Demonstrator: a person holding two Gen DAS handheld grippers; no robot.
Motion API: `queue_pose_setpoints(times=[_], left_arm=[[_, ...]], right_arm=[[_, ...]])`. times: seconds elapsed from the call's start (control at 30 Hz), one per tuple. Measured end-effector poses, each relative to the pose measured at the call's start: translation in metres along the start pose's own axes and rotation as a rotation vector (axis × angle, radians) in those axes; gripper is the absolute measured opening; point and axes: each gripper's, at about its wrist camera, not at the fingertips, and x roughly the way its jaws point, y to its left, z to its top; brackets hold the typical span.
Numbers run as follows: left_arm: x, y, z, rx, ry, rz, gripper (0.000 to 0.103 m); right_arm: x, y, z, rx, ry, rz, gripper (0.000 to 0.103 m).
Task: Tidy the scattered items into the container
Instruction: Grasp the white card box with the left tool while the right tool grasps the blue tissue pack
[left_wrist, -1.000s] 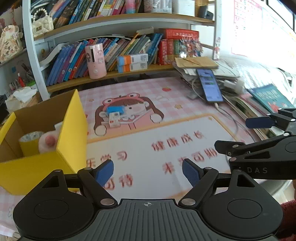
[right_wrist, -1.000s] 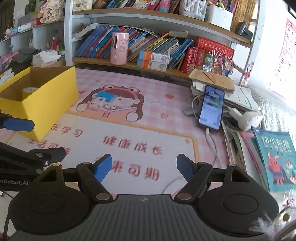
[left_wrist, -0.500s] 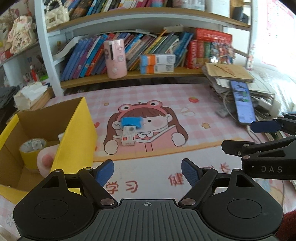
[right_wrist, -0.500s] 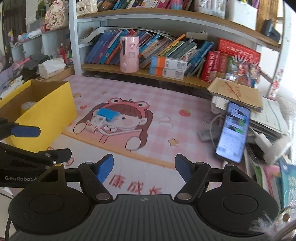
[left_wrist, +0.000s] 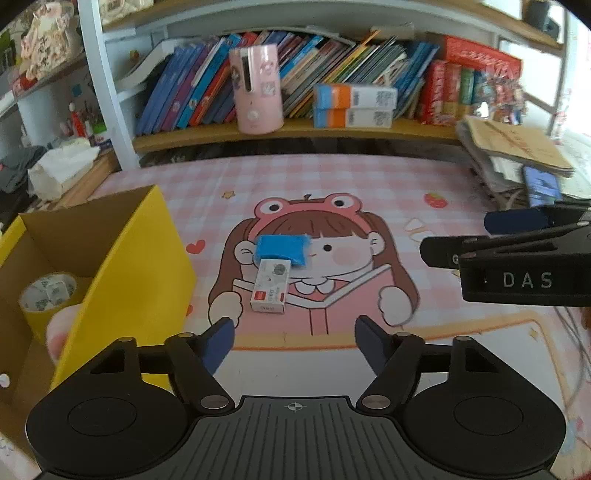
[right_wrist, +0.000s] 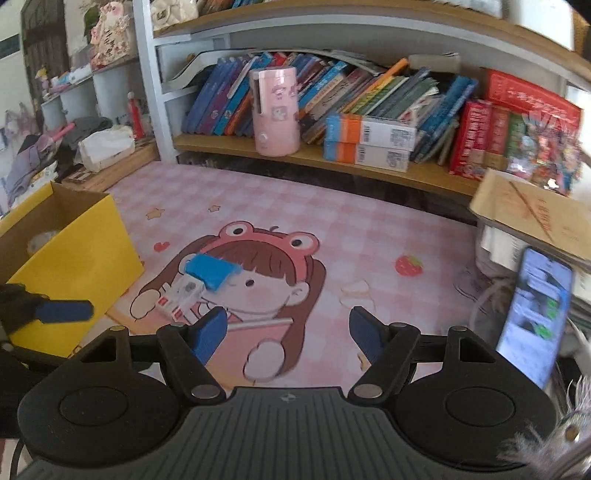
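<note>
Yellow box (left_wrist: 122, 280) is where the clutter is meant to end up, and it sits at about 9 o'clock in my left wrist view, open top, with a roll of tape (left_wrist: 48, 295) and something pink and soft already inside.

Starting from my left gripper (left_wrist: 293, 341): its jaws are closing right now, but nothing is between the blue pads, just bare mat. Straight ahead at 12 o'clock, a short way past the fingertips, lies a small white carton (left_wrist: 269, 290) with a red end. A blue block (left_wrist: 282, 251) rests just beyond it, overlapping its far end. Both sit on the frog-hat girl printed on the pink checked mat (left_wrist: 332, 184).

My right gripper (right_wrist: 288, 332) is spread apart and carrying nothing. From its camera the same carton (right_wrist: 181, 295) and blue block (right_wrist: 210, 273) show up at about 11 o'clock, and the box (right_wrist: 74, 258) is out at 9 o'clock.

Further out at 3 o'clock a phone (right_wrist: 532, 317) leans by a paper stack, and the bookshelf (right_wrist: 332, 162) with a pink canister (right_wrist: 275, 110) runs across 12 o'clock.
</note>
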Motion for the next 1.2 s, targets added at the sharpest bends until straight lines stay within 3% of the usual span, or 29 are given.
queue_pose_setpoints(times=[0.37, 0.57, 0.63, 0.7, 0.8, 1.2], left_arm=[[0.061, 0.008, 0.024, -0.055, 0.04, 0.067, 0.056], [0.084, 0.015, 0.029, -0.076, 0.069, 0.077, 0.055], [0.09, 0.016, 0.029, -0.076, 0.079, 0.076, 0.05], [0.095, 0.017, 0.029, -0.083, 0.092, 0.074, 0.039], [0.095, 0.018, 0.028, -0.079, 0.087, 0.05, 0.029], [0.049, 0.021, 0.006, -0.106, 0.115, 0.079, 0.028]], right_arm=[[0.075, 0.001, 0.039, -0.11, 0.068, 0.163, 0.062], [0.106, 0.012, 0.049, -0.16, 0.096, 0.237, 0.062], [0.114, 0.013, 0.052, -0.159, 0.101, 0.254, 0.062], [0.121, 0.015, 0.055, -0.169, 0.105, 0.269, 0.062], [0.13, 0.02, 0.058, -0.193, 0.117, 0.295, 0.062], [0.172, 0.058, 0.05, -0.423, 0.166, 0.385, 0.062]])
